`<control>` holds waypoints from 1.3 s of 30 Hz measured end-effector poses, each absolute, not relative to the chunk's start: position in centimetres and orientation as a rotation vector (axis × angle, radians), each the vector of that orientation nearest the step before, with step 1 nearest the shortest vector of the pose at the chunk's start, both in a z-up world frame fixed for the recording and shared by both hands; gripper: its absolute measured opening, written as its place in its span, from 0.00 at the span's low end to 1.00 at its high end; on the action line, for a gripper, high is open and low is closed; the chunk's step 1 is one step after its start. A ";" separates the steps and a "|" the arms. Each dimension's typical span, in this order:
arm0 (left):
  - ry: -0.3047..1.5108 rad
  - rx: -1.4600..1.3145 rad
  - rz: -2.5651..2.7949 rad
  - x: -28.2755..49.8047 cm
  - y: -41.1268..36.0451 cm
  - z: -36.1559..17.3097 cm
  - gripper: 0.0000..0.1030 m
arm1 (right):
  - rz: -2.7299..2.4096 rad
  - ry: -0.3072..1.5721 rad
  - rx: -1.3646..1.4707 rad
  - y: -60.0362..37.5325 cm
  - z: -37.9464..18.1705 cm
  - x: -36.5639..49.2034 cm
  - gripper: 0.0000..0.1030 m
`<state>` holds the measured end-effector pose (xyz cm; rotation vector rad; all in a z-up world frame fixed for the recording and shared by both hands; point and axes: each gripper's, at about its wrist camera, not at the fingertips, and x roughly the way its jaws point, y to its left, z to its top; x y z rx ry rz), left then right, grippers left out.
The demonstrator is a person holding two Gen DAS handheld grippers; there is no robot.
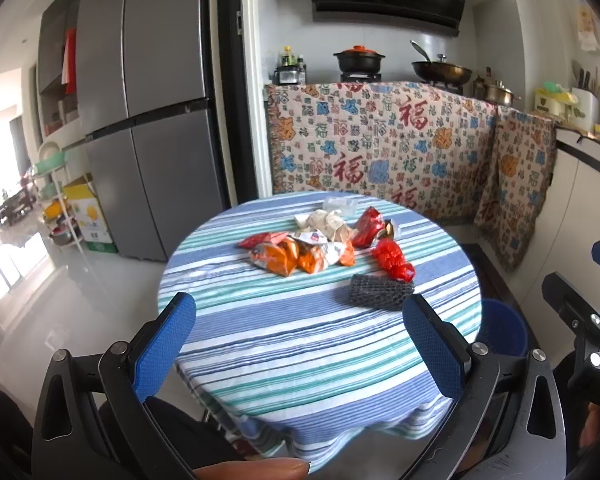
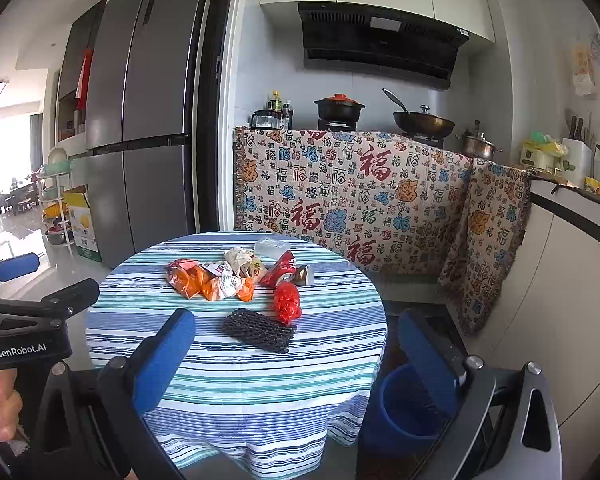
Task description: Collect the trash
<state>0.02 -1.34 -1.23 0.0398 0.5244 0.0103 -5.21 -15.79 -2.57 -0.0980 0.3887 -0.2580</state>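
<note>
Trash pile sits mid-table: crumpled orange snack wrappers (image 2: 204, 284), a crushed red can (image 2: 279, 273) on its side, a scrunched red plastic bag (image 2: 287, 302), black foam netting (image 2: 260, 330) lying nearest.

- Tablecloth (image 2: 236, 380): striped in blue, white and teal.
- Net sleeve (image 2: 258, 330): black mesh.
- Bag (image 2: 287, 302): red.
- Wrappers (image 2: 210, 282): orange and white.
- Bin (image 2: 404, 404): blue.
- Counter cloth (image 2: 352, 196): cream, patterned with red characters.
</note>
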 end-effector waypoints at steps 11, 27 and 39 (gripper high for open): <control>0.524 0.042 0.009 0.1 -1.2 -1.3 1.00 | -0.263 0.387 -0.100 -15.8 -2.7 -5.0 1.00; 0.526 0.043 0.008 0.2 -1.2 -1.5 1.00 | -0.271 0.386 -0.101 -16.1 -2.8 -5.2 1.00; 0.531 0.045 0.008 0.2 -1.3 -2.0 1.00 | -0.269 0.394 -0.100 -16.1 -3.2 -5.2 1.00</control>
